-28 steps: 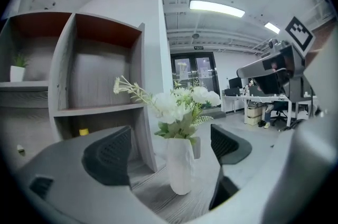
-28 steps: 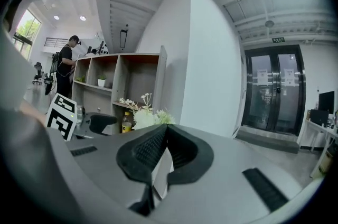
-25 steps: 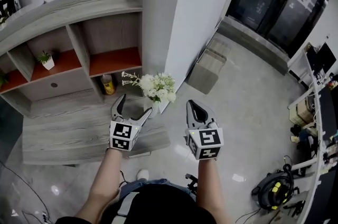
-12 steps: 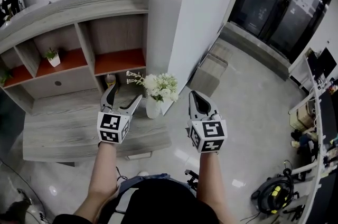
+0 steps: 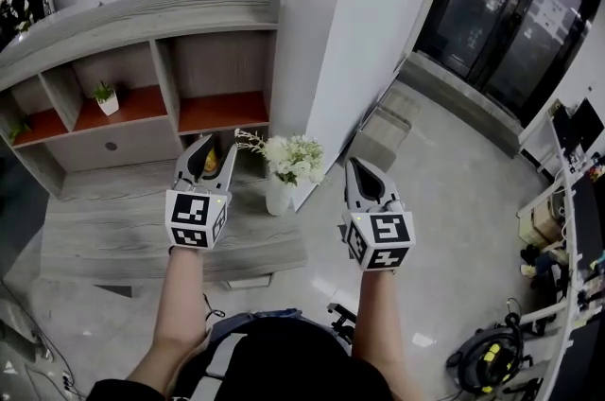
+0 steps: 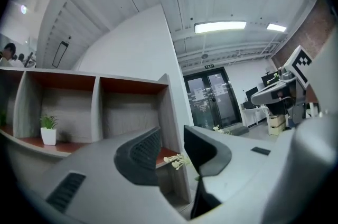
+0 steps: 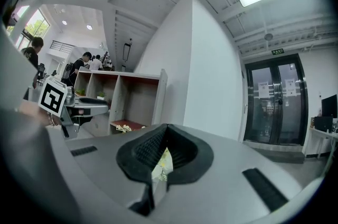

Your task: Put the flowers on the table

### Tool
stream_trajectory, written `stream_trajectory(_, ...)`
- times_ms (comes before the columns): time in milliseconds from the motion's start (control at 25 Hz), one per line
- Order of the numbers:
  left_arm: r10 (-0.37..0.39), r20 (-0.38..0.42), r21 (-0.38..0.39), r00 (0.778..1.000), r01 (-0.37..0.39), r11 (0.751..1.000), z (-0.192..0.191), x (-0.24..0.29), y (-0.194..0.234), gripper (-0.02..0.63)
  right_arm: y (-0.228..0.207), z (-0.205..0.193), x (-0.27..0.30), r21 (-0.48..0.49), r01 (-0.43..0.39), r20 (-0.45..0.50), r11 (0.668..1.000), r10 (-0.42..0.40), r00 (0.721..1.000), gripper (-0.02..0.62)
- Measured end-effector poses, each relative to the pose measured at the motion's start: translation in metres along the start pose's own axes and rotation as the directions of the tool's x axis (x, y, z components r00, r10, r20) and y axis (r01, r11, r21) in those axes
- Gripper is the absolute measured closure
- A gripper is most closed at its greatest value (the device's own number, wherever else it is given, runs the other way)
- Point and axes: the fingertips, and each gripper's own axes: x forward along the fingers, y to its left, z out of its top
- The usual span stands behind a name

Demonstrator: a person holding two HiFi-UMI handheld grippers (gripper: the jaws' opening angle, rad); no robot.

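Head view gives us the big shelf unit [image 5: 142,11] behind the vase [image 5: 277,198], and the grey wooden bench [image 5: 104,243] under it. The vase stands upright on the bench near its right end, flowers [image 5: 295,157] spread above its mouth, with neither tool touching it.

What has changed is the left hand-held gripper [image 5: 216,153]. A second ago it was spread wide and right up against the vase; now it sits clear to the left of the vase and its jaws are closing, with only a narrow gap left. Left gripper view shows nothing in that gap, just a sprig of the flowers far behind it. So we have let go, and the closing is on air.

The right hand-held gripper [image 5: 359,170] hangs to the right of the vase, well apart from it, clenched with its tips touching and nothing held.

We judge the placing done: the flowers stand on the bench unaided, and both tools are backing off.
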Motion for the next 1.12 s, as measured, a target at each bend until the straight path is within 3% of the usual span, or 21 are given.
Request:
stream_trajectory(240, 0.042, 0.063, 0.031, 0.997, -0.045, 0.999, 0.019, -0.006, 0.01, 0.592, 0.0, 0.007, -0.004, -0.021, 0.016, 0.014, 1.0, -0.016, 1.0, 0.58)
stream_trajectory(600, 0.038, 0.1, 0.051, 0.994, -0.043, 0.998, 0.036, -0.009, 0.007, 0.594, -0.011, 0.015, -0.012, -0.036, 0.063, 0.027, 0.997, -0.062, 0.998, 0.58)
stream_trajectory(1120, 0.047, 0.081, 0.099, 0.996, -0.055, 0.994, 0.034, -0.006, 0.005, 0.592, -0.014, 0.014, -0.012, -0.067, 0.074, 0.032, 0.995, -0.072, 0.997, 0.58)
